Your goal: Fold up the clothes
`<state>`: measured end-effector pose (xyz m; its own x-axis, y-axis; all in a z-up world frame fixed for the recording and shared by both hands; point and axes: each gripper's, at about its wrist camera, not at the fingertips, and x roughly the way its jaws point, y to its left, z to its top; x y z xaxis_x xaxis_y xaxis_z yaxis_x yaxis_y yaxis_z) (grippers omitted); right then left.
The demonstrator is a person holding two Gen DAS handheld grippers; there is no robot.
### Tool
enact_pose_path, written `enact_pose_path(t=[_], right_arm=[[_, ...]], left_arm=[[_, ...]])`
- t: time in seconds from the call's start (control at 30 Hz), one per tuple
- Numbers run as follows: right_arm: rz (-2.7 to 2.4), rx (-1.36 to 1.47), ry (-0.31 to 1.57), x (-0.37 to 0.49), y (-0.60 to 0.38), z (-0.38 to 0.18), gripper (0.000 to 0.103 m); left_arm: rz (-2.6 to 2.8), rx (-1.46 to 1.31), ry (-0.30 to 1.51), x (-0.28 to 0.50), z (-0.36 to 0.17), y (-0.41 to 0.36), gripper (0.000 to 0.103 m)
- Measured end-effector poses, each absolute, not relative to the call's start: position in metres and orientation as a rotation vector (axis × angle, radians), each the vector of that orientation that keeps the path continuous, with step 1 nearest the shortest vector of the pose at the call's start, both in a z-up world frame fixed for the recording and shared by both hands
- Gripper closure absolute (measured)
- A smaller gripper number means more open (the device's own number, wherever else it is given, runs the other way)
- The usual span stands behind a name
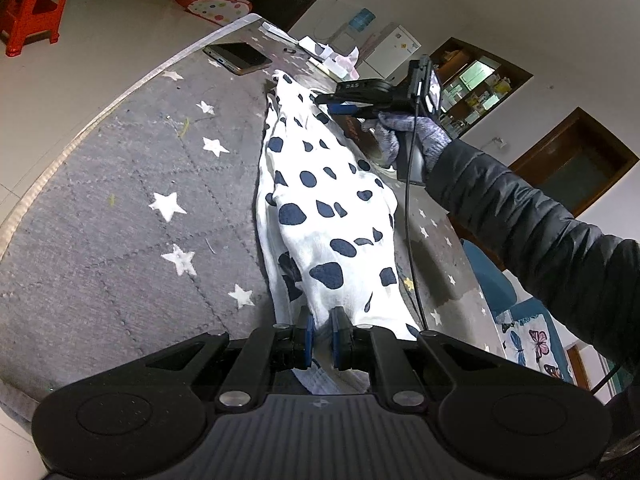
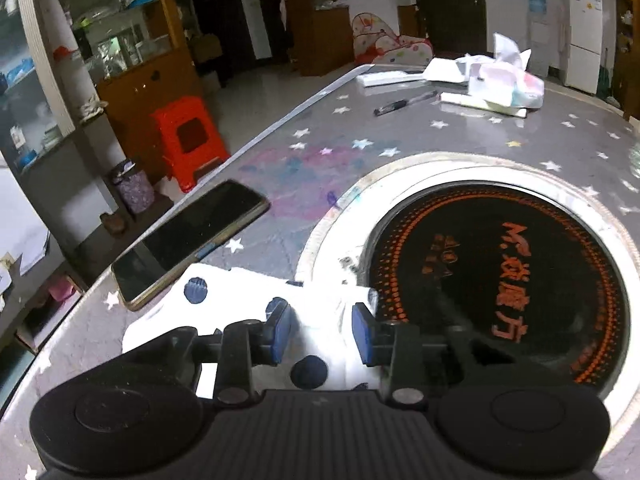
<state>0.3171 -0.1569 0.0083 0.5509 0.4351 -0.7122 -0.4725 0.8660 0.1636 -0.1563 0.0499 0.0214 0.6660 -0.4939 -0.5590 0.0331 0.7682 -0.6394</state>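
While left tongs (image 1: 322, 326) pinch garment (image 1: 320, 208), right tongs (image 2: 322, 326) gape.

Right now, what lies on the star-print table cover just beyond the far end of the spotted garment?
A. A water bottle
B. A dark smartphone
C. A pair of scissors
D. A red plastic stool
B. A dark smartphone lies flat on the star-print table cover, next to the far end of the white garment with navy spots; the left wrist view shows it there too.
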Motion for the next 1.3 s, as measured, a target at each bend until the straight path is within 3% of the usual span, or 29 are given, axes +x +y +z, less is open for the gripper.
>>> enact_pose_path(t=[0.07,0.17,0.37,0.43,0.53,0.83,1.1,1.3], right_arm=[[0.529,-0.061,0.817,0.316,-0.153,0.004,0.075],[0.521,-0.086,0.798,0.312,-0.152,0.005,0.096],[0.437,-0.091,0.742,0.315,-0.166,0.024,0.097],[0.417,-0.088,0.776,0.323,-0.169,0.019,0.095],[0.401,-0.1,0.781,0.323,-0.171,0.012,0.077],[0.617,-0.24,0.792,0.287,-0.144,0.033,0.076],[0.716,-0.331,0.817,0.26,-0.092,0.007,0.066],[0.748,-0.363,0.8,0.241,-0.092,0.024,0.063]], left_arm=[[-0.315,-0.639,0.8,-0.156,0.021,0.05,0.093],[-0.311,-0.638,0.804,-0.156,0.02,0.05,0.093],[-0.311,-0.634,0.806,-0.157,0.019,0.051,0.093],[-0.304,-0.635,0.812,-0.157,0.018,0.051,0.093],[-0.299,-0.634,0.811,-0.159,0.018,0.051,0.093],[-0.31,-0.632,0.8,-0.161,0.02,0.051,0.093],[-0.285,-0.631,0.799,-0.166,0.022,0.052,0.09],[-0.287,-0.611,0.778,-0.174,0.029,0.052,0.088]])
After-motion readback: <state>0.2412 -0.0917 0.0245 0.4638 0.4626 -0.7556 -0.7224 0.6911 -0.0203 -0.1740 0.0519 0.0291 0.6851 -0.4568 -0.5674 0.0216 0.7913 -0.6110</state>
